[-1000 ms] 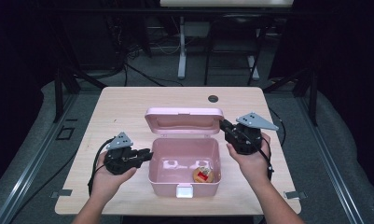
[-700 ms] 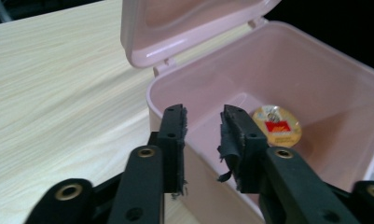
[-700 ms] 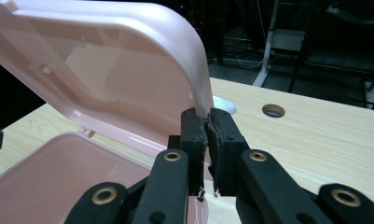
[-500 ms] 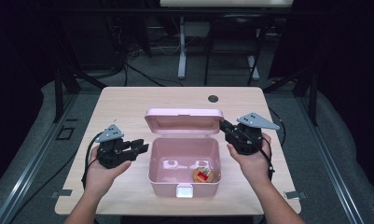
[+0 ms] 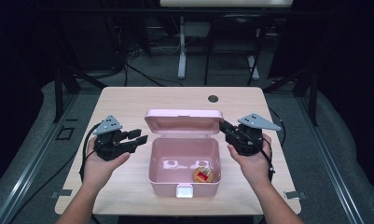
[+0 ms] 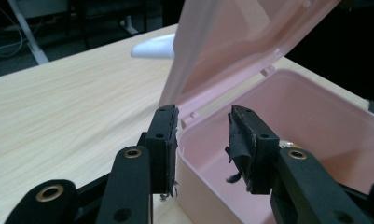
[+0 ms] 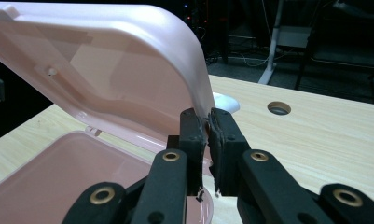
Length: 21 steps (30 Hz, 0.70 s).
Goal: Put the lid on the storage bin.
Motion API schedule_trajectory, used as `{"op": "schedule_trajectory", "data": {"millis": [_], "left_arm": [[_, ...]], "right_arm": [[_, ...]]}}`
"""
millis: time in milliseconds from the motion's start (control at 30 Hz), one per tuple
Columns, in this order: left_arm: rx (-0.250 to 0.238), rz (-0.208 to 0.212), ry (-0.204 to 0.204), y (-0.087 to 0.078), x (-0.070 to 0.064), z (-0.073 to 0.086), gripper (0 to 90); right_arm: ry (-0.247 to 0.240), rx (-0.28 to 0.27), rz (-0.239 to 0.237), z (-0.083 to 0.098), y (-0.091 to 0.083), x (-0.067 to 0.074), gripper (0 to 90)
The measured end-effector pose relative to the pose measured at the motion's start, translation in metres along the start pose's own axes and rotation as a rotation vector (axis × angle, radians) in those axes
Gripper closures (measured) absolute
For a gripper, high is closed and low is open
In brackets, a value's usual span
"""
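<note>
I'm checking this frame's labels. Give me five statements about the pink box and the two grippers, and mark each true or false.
1. The pink box's lid is closed. False: it stands open, raised at the back.
2. The right gripper pinches the edge of the lid. True.
3. The left gripper is shut on the box wall. False: its jaws are open, beside the pink box, gripping nothing.
4. A small round item with a red label lies inside the box. True.
5. The table has no hole in it. False: a round hole sits near its far edge.
</note>
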<state>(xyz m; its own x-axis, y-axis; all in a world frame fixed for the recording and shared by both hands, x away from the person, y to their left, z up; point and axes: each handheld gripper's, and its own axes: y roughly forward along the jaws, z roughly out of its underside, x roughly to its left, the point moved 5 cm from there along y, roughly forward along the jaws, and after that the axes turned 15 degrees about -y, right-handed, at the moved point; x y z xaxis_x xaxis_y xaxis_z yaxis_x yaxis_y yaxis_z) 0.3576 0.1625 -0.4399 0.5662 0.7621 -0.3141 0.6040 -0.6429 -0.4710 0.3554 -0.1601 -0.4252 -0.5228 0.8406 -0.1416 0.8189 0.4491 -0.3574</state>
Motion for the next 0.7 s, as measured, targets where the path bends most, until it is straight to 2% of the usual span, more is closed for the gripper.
{"op": "schedule_trajectory", "data": {"millis": [133, 267, 333, 700], "left_arm": [[-0.009, 0.005, 0.003, 0.0, -0.001, -0.006, 59.4], [-0.024, -0.008, 0.004, 0.0, -0.001, -0.014, 59.5], [-0.028, -0.019, 0.018, -0.001, -0.001, -0.017, 59.9], [-0.045, -0.016, 0.062, -0.004, -0.016, -0.033, 68.9]], "right_arm": [[0.001, 0.001, -0.007, 0.001, -0.001, 0.0, 83.5], [0.0, 0.001, -0.009, 0.001, -0.002, 0.0, 83.4], [0.0, -0.001, -0.009, 0.001, -0.002, 0.001, 83.4], [0.003, 0.0, -0.017, 0.002, -0.003, 0.002, 82.5]]}}
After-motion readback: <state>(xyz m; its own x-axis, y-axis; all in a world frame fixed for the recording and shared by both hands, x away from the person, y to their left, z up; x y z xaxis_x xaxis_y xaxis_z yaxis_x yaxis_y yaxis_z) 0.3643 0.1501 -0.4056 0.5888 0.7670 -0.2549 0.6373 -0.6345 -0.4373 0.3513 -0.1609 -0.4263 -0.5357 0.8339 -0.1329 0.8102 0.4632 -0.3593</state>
